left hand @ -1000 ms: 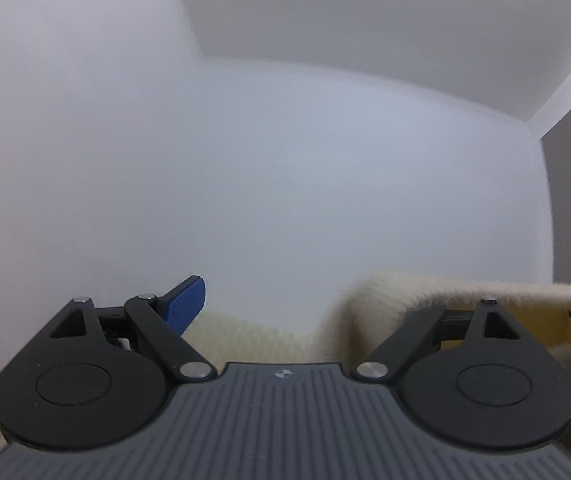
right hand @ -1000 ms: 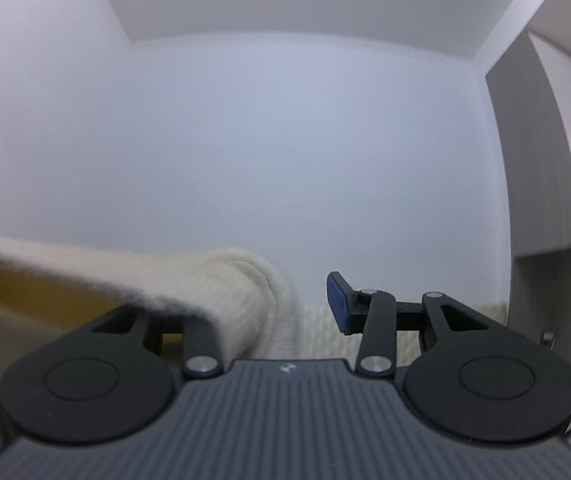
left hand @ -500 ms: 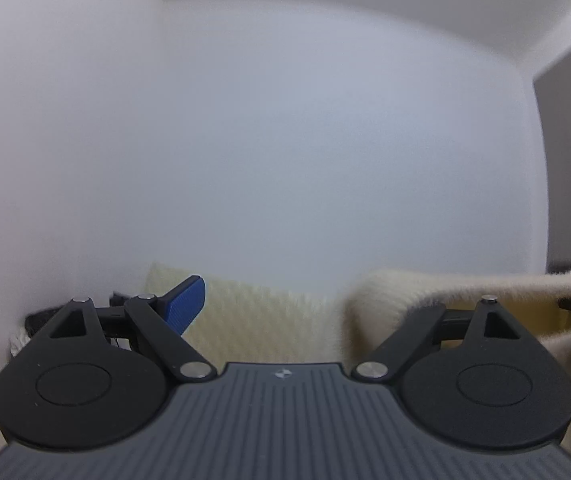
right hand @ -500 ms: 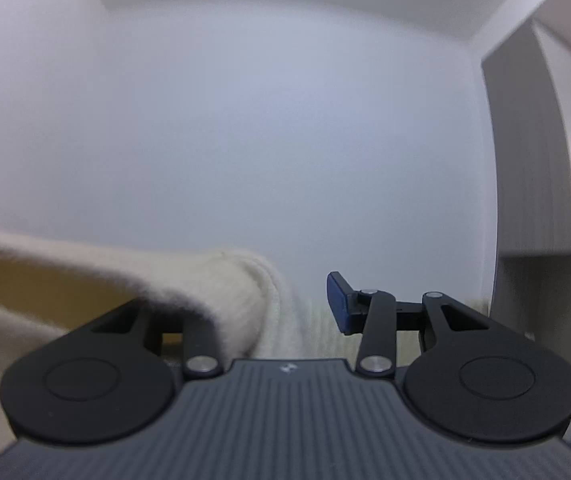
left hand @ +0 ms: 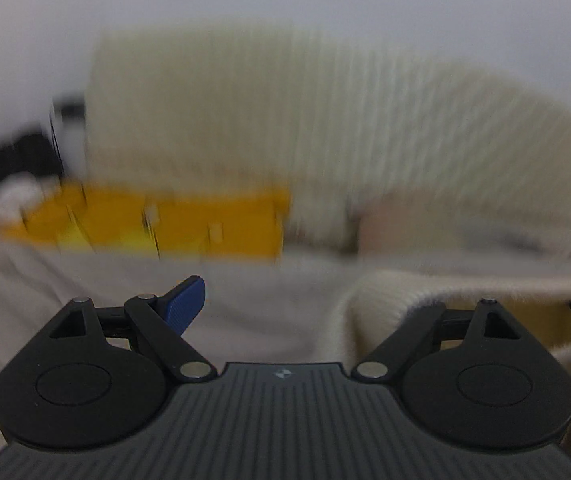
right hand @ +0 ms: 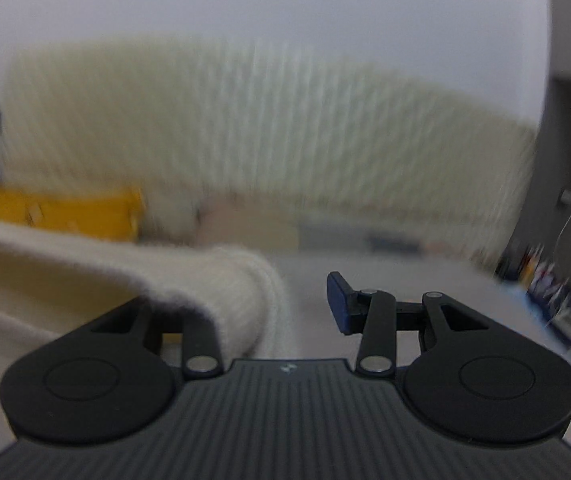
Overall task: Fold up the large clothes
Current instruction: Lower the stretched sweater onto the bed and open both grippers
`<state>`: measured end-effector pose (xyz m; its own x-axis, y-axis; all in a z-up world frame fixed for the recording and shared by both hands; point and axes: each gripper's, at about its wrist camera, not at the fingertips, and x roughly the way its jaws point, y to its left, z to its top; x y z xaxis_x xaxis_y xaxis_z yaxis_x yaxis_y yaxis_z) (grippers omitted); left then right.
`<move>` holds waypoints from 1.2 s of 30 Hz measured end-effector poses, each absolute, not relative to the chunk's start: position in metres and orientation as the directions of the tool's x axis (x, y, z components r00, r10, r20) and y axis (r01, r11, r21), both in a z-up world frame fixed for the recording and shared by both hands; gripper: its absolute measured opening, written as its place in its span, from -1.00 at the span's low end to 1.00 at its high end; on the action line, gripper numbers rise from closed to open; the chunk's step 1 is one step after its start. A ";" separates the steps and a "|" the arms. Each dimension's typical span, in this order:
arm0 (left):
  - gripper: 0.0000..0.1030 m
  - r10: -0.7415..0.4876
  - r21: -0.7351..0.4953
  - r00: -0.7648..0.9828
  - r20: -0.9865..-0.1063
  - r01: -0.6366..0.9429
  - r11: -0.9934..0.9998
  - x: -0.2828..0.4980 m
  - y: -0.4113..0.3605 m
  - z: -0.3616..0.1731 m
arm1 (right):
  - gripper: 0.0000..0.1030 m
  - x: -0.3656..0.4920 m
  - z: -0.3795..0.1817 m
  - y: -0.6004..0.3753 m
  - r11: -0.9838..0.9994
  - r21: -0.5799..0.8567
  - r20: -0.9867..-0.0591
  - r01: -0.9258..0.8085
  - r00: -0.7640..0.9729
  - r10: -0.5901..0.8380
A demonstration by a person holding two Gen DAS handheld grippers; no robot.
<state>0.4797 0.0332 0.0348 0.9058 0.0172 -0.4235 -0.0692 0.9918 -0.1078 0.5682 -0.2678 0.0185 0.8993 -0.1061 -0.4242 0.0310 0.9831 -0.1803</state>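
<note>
Left wrist view: badly motion-blurred. My left gripper [left hand: 281, 308] has its jaws wide. Only the blue fingertip [left hand: 186, 306] on the left shows bare; the other finger is buried under a fold of the cream knit sweater [left hand: 385, 300], draped over that side. I can't tell whether the pads pinch it or the cloth just hangs hooked over one finger. Ahead, more of the sweater stands up as a ribbed sheet, so I judge it's held by an edge to spread it for a fold. A yellow box [left hand: 157, 216] sits behind, on a pale surface [left hand: 85, 280] that I'd guess is a bed or counter, too smeared to say.

Right wrist view: mirror case. My right gripper [right hand: 305, 304] is partly open, a clear gap showing beside the blue fingertip [right hand: 339, 302]; the opposite finger is under the sweater [right hand: 221, 280] edge. Grip again unclear. The yellow box [right hand: 57, 208] is at far left, and clutter [right hand: 545, 276] at far right is unreadable.

Judgement: both grippers carry one edge between them, sweater in the air, not yet laid flat.
</note>
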 end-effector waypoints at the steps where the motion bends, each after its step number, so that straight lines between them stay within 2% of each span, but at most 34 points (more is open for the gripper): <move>1: 0.75 0.012 -0.119 0.886 -0.464 -0.076 0.990 0.498 0.035 0.006 | -0.16 0.585 -0.002 -0.269 0.983 -0.183 -0.455 0.021 0.884 -0.104; 5: 0.75 -0.002 -0.107 0.817 -0.577 -0.073 0.992 0.560 0.032 -0.088 | -0.16 0.637 -0.078 -0.273 0.984 -0.176 -0.524 -0.006 0.847 -0.089; 11: 0.75 -0.022 -0.105 0.743 -0.668 -0.064 0.992 0.590 0.046 -0.158 | -0.16 0.667 -0.141 -0.275 0.994 -0.102 -0.604 -0.038 0.796 -0.032; 15: 0.76 -0.027 -0.117 0.727 -0.686 -0.073 0.990 0.594 0.048 -0.158 | -0.16 0.673 -0.158 -0.277 0.997 -0.070 -0.611 -0.036 0.792 -0.014; 19: 0.76 -0.005 -0.090 0.751 -0.661 -0.073 0.993 0.586 0.043 -0.152 | -0.16 0.661 -0.161 -0.277 0.997 -0.079 -0.576 -0.021 0.817 -0.029; 26: 0.77 -0.003 -0.086 0.746 -0.666 -0.073 0.994 0.582 0.043 -0.150 | -0.15 0.663 -0.164 -0.284 0.998 -0.056 -0.593 -0.031 0.805 -0.008; 30: 0.77 -0.093 -0.130 0.714 -0.694 0.003 0.992 0.582 0.047 -0.134 | -0.13 0.666 -0.160 -0.285 0.998 -0.045 -0.624 -0.043 0.781 0.006; 32: 0.84 -0.089 -0.110 0.726 -0.682 0.018 0.994 0.573 0.046 -0.115 | -0.12 0.666 -0.149 -0.288 0.998 -0.020 -0.654 -0.059 0.755 0.032; 33: 0.88 -0.095 -0.104 0.730 -0.677 0.032 0.994 0.567 0.045 -0.107 | -0.09 0.663 -0.142 -0.289 0.998 -0.015 -0.660 -0.065 0.750 0.039; 35: 0.88 -0.117 -0.078 0.733 -0.670 0.087 0.993 0.555 0.039 -0.087 | 0.21 0.653 -0.127 -0.287 0.996 -0.032 -0.654 -0.078 0.756 0.038; 36: 0.88 -0.122 -0.064 0.735 -0.667 0.107 0.992 0.548 0.035 -0.079 | 0.56 0.646 -0.119 -0.287 0.996 -0.032 -0.649 -0.087 0.760 0.046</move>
